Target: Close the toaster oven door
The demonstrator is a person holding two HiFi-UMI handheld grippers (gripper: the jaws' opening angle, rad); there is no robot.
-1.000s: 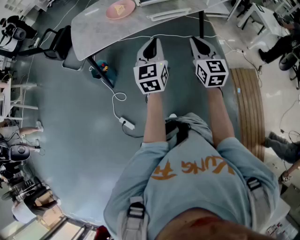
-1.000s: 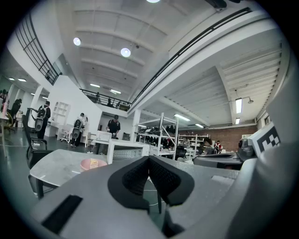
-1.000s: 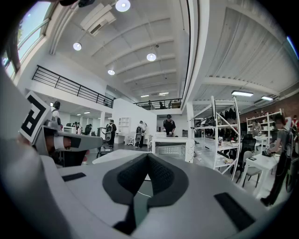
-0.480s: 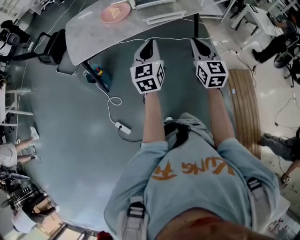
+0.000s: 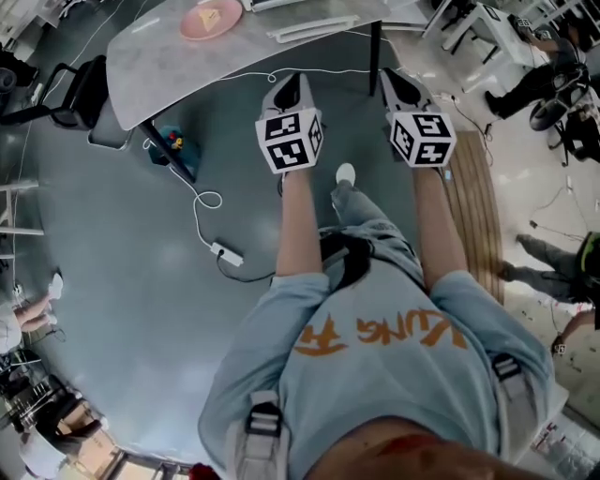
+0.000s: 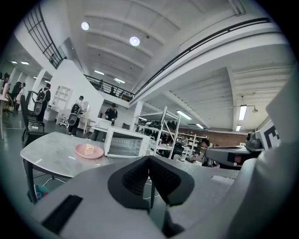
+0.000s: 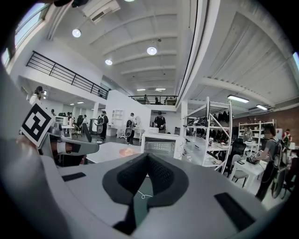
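Note:
A white toaster oven (image 6: pixel 127 143) stands on the grey marble table (image 5: pixel 169 61) ahead; it also shows in the right gripper view as the toaster oven (image 7: pixel 161 144). From here I cannot tell how its door stands. A pink plate (image 5: pixel 211 17) with a piece of cake lies on the table to the oven's left. My left gripper (image 5: pixel 291 84) and right gripper (image 5: pixel 394 80) are held out side by side over the floor, short of the table's near edge. Both are shut and empty: the left gripper (image 6: pixel 148 158) and the right gripper (image 7: pixel 147 156) have their pads together.
A white cable with a power strip (image 5: pixel 226 253) trails on the floor at the left. A blue object (image 5: pixel 169 141) sits by the table leg, with a black chair (image 5: pixel 80 89) beyond. A wooden strip (image 5: pixel 478 206) runs along the right. Metal shelving (image 7: pixel 212 135) and people stand behind the table.
The person has stepped forward: a shoe now shows between the arms. The table and plate have slid left in the head view. Both grippers stay shut.

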